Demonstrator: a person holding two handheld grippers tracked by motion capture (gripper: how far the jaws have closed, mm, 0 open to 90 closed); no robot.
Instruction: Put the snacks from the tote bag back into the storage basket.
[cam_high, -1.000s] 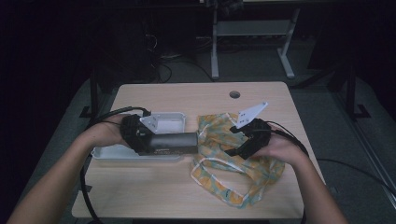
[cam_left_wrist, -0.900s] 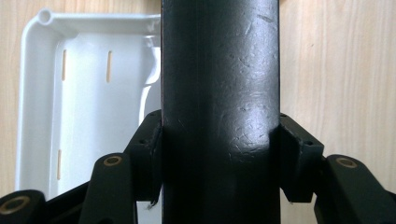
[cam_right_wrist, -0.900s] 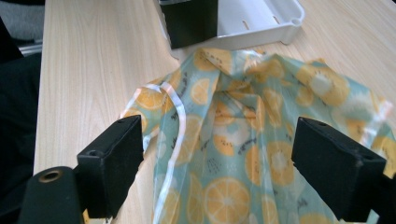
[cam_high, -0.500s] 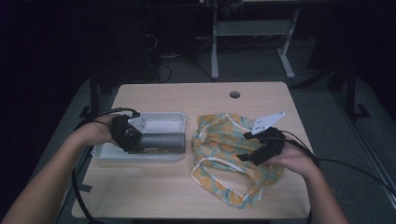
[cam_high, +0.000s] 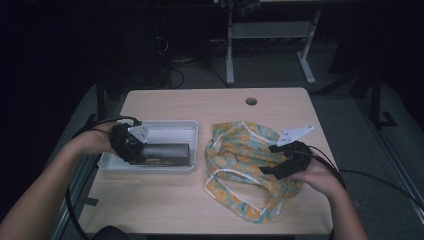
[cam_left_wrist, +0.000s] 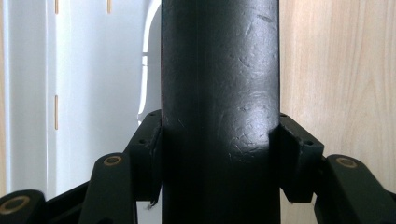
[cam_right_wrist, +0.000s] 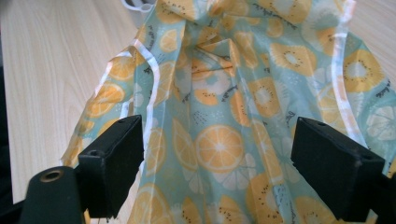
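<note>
A wooden table in a dark room. My left gripper clamps a black cylinder lying lengthwise over the white tray, pointing toward the cloth. My right gripper gapes, holding nothing, over that cloth.

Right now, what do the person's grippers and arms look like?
Both the left gripper and the right gripper are black, each topped by a pale grey three-cornered plate and trailing a black cable. Their jaws end in blocky black pads on links with brass-coloured pivot pins. The forearms are bare, no sleeves in view.
</note>
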